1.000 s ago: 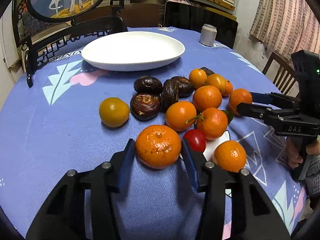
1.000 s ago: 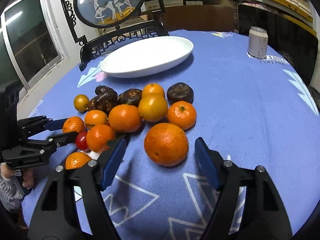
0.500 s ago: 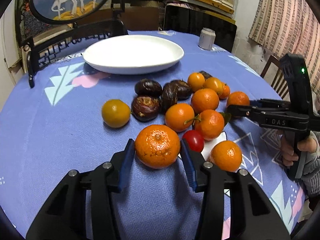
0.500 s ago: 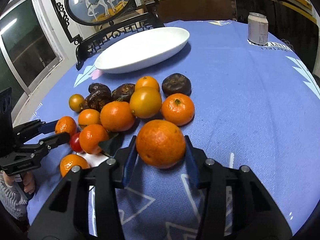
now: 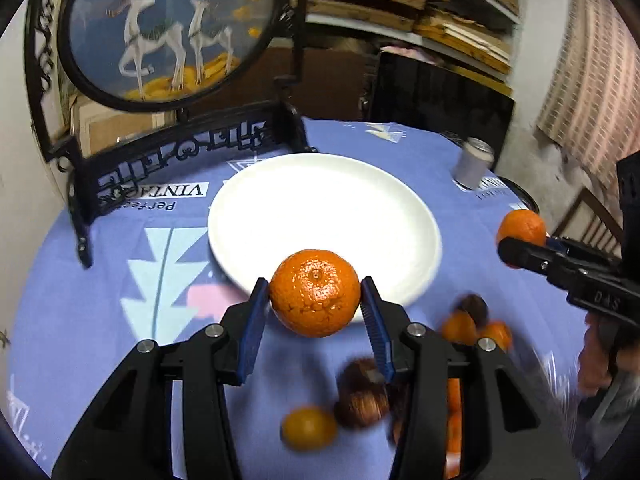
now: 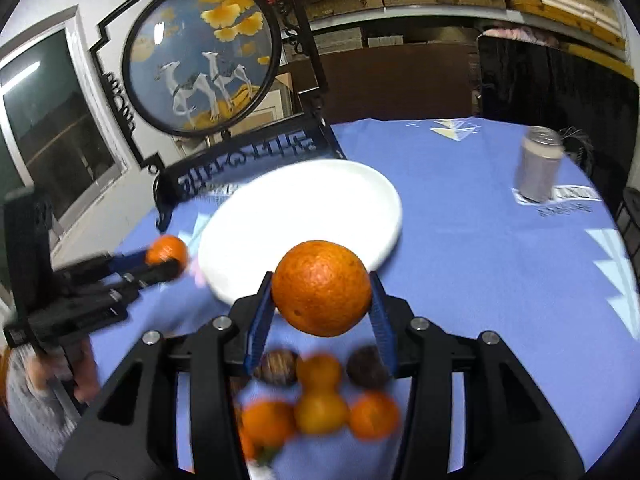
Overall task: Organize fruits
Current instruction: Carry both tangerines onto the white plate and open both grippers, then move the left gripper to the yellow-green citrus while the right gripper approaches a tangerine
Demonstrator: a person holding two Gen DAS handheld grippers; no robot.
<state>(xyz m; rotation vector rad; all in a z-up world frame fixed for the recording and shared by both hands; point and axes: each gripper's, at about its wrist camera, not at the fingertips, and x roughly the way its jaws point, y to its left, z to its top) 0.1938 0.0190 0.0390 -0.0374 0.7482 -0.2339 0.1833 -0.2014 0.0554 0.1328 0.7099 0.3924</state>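
Left gripper (image 5: 315,300): fingers (image 5: 253,322) pinching a mandarin (image 5: 315,293), blue pads tight on both its sides. It hangs clear of the desk (image 5: 100,320), at the near rim of the white plate (image 5: 320,208). Stem dimple faces up.

Left of the plate stands a black frame (image 5: 188,152) carrying a round deer picture (image 5: 168,28). Can (image 5: 474,164) stands well right of the plate, on the far edge.

Rest of the fruit lies below the left gripper, blurred: a yellowish one (image 5: 309,428), dark brown ones (image 5: 362,398), more orange ones (image 5: 460,326) partly hidden by the right-hand finger.

Right gripper (image 6: 322,306): its jaws were just closing, and the fingers (image 6: 260,316) now pinch an orange (image 6: 323,287), pads against both sides. It is also lifted off the desk, at the plate's near rim from this view. The pile (image 6: 320,400) sits under it, blurred.

Each gripper shows in the other's camera, fruit at its tip. A hand (image 5: 600,360) holds the right one's grip.
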